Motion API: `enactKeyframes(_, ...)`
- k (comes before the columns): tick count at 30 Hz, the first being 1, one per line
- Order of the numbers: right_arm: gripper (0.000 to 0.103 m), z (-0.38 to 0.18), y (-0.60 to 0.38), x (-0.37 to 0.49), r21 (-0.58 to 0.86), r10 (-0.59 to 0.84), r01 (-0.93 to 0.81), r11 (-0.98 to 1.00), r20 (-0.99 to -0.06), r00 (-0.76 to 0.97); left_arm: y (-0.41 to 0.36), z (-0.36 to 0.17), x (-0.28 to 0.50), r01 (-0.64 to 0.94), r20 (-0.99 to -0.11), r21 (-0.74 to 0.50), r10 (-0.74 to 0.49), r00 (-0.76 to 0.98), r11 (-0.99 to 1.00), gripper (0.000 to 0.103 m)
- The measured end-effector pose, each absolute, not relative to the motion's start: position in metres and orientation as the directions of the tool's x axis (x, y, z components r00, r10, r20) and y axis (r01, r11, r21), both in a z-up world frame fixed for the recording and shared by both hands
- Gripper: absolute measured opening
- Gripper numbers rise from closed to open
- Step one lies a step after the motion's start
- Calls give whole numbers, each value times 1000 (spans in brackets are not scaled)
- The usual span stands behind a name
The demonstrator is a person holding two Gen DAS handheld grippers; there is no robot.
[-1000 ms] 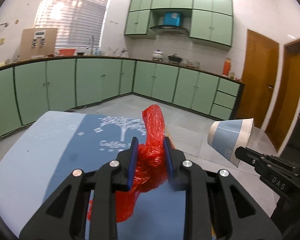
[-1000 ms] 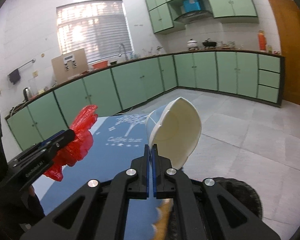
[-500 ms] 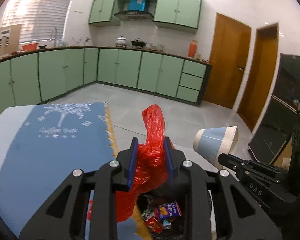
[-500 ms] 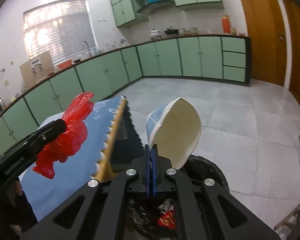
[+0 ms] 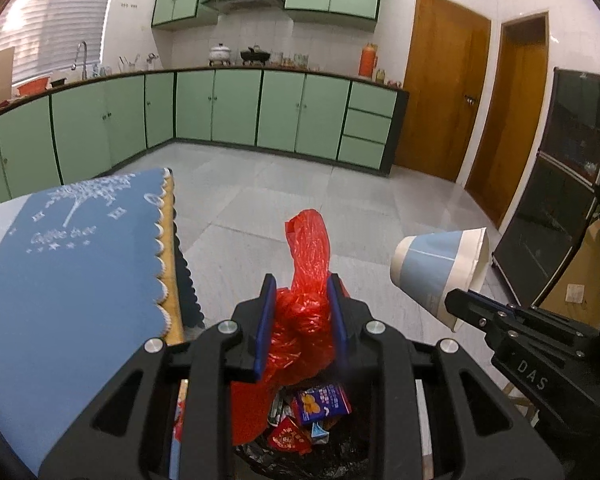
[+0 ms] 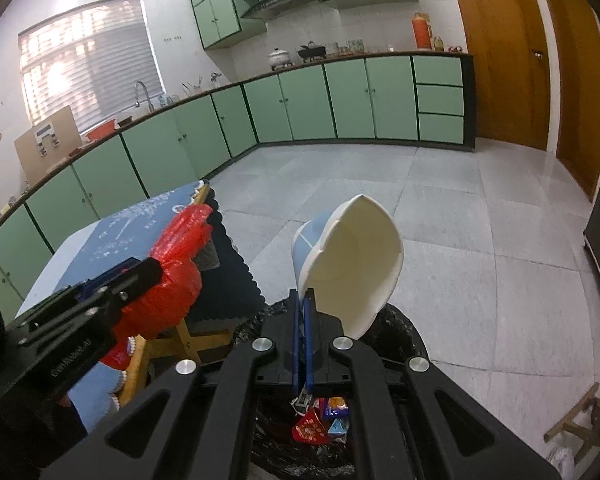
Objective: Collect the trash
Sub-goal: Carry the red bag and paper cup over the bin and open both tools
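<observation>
My left gripper (image 5: 302, 292) is shut on a crumpled red plastic bag (image 5: 306, 280), held above a trash bin lined with a black bag (image 5: 332, 462) that holds several wrappers (image 5: 316, 404). My right gripper (image 6: 303, 300) is shut on the rim of a squashed blue-and-white paper cup (image 6: 348, 264), over the same bin (image 6: 400, 328). The cup also shows in the left wrist view (image 5: 440, 264), to the right of the red bag. The red bag shows in the right wrist view (image 6: 172, 276), at left.
A table with a blue cloth (image 5: 72, 264) stands left of the bin, its scalloped edge close to it. Grey tiled floor (image 6: 460, 208) lies beyond. Green cabinets line the far walls. A dark cabinet (image 5: 560, 200) and cardboard stand at right.
Both grippers have moved right, off the blue table and over the trash bin, still holding the red bag and the cup. The bin's contents now show below them.
</observation>
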State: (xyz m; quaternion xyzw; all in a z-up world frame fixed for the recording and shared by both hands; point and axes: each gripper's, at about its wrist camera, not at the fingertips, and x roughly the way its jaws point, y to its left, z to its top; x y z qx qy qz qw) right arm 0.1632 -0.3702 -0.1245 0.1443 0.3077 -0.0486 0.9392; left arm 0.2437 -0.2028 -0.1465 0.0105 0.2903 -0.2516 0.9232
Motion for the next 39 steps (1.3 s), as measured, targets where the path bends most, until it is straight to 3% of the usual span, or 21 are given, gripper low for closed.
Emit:
enactKeyframes(9,4,-142,-379,166,247,-7,207,947,-626,780,-224,-165,257,489,-593,-124,-460,661,863,30)
enactKeyframes(13,9,-146,-381,175,239,-13,218,946,-646,764,-230,-171,263,488,-606,-130,-458,650,863,34)
enactKeyframes(16,19,-150,-384,178,244,-11,225,943,-655,756,-230,-171,267,485,-607,-135,-459,649,864,36)
enactKeyframes(21,21,-151,-385,177,247,-13,228,942,-652,758,-225,-166,270,472,-598,-146,-457,659,870,40)
enactKeyframes(37,78,-117,-372,157,204,-50,207,957,-584,810,-184,-116,240,417,-496,-124,-421,760,900,76)
enactKeyframes(39,82,-111,-368,152,200,-51,200,959,-573,818,-175,-111,234,413,-484,-116,-415,771,903,79)
